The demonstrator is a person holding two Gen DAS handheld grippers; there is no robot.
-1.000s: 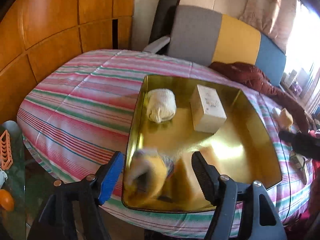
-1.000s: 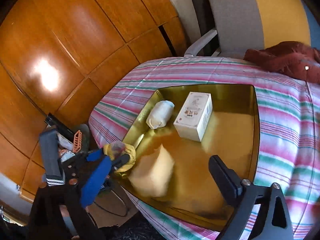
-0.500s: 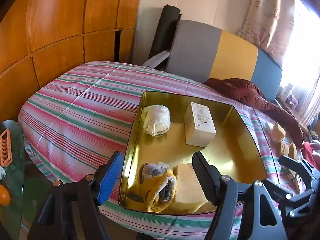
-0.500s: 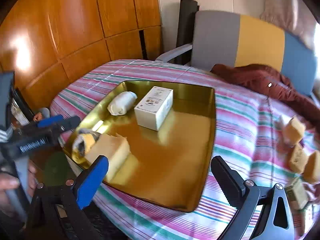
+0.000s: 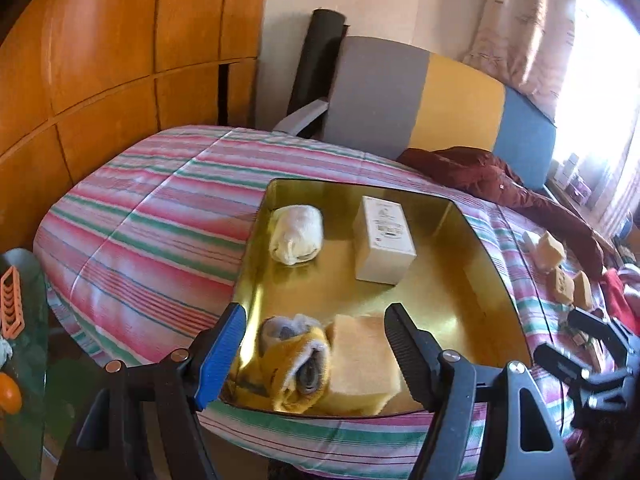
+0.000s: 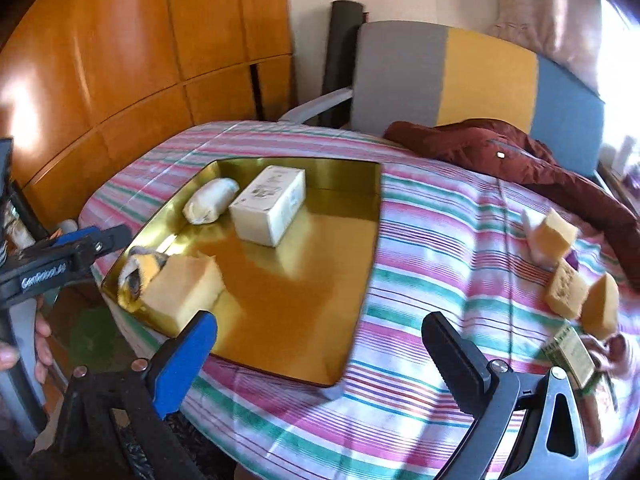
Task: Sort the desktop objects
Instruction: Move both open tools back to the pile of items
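Note:
A gold tray lies on the striped tablecloth. It holds a white sock roll, a white box, a yellow sock roll and a yellow sponge at its near edge. My left gripper hovers open above that near edge and grips nothing. In the right wrist view the tray sits left of centre. My right gripper is open and empty over the tray's near right corner. Three loose sponges and a small green-and-white box lie on the cloth to its right.
A chair with a grey, yellow and blue back stands behind the table, with a maroon jacket draped there. Wooden panels close the left side. A glass side table with orange items stands low at the left.
The yellow sock roll, blurred in motion a second ago, now rests in the tray beside the sponge. The right wrist view has swung rightward, bringing the loose sponges into sight.

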